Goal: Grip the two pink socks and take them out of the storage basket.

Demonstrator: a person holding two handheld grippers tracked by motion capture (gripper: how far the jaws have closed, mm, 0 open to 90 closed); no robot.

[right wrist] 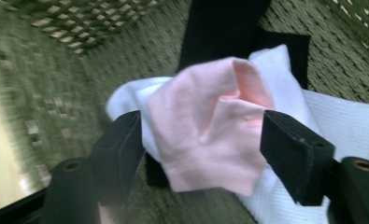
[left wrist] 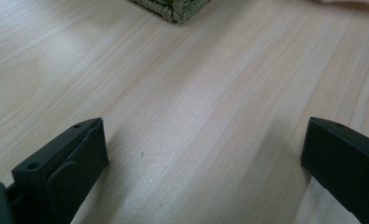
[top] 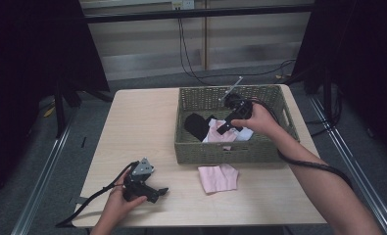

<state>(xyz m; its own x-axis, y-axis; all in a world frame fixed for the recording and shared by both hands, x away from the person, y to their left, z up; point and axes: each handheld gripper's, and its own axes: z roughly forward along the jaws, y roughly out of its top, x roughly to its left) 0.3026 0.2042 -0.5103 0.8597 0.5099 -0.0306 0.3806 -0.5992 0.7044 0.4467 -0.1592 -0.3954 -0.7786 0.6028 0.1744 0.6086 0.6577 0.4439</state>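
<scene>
A woven green basket (top: 215, 152) stands at the back right of the table. Inside it lie a black cloth (top: 196, 125), a white cloth (top: 244, 135) and a pink cloth (top: 220, 132). My right gripper (top: 225, 128) reaches down into the basket. In the right gripper view its jaws (right wrist: 201, 135) stand wide on either side of the bunched pink cloth (right wrist: 205, 116), which rests on the white cloth (right wrist: 341, 121) without being squeezed. My left gripper (top: 157, 193) rests on the table at the front left, open, with bare wood between its jaws (left wrist: 205, 140).
A second pink cloth (top: 218, 177) lies flat on the table just in front of the basket. The basket's near corner (left wrist: 173, 7) shows at the top of the left gripper view. A cable (top: 318, 166) trails along the right forearm.
</scene>
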